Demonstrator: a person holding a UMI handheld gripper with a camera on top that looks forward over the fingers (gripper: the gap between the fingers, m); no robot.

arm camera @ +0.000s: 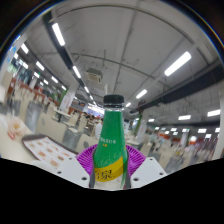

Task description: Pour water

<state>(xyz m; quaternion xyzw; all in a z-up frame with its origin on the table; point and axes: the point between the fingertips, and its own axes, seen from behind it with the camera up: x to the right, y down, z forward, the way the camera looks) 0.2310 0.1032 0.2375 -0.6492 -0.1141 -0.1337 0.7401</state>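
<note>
I have the fingers (112, 163) pinching the green plastic bottle with a black cap (112, 140) at mid-body, where it seems stiff, light, slightly slippery.

Gripper (110, 163): two white fingers (72, 167) low in gripper view, angular blocky tips, flat light faces. Inner faces carry purple pads (90, 155), ribbed texture. Dark housing below fingers. No cables, screws or markings discernible.
</note>
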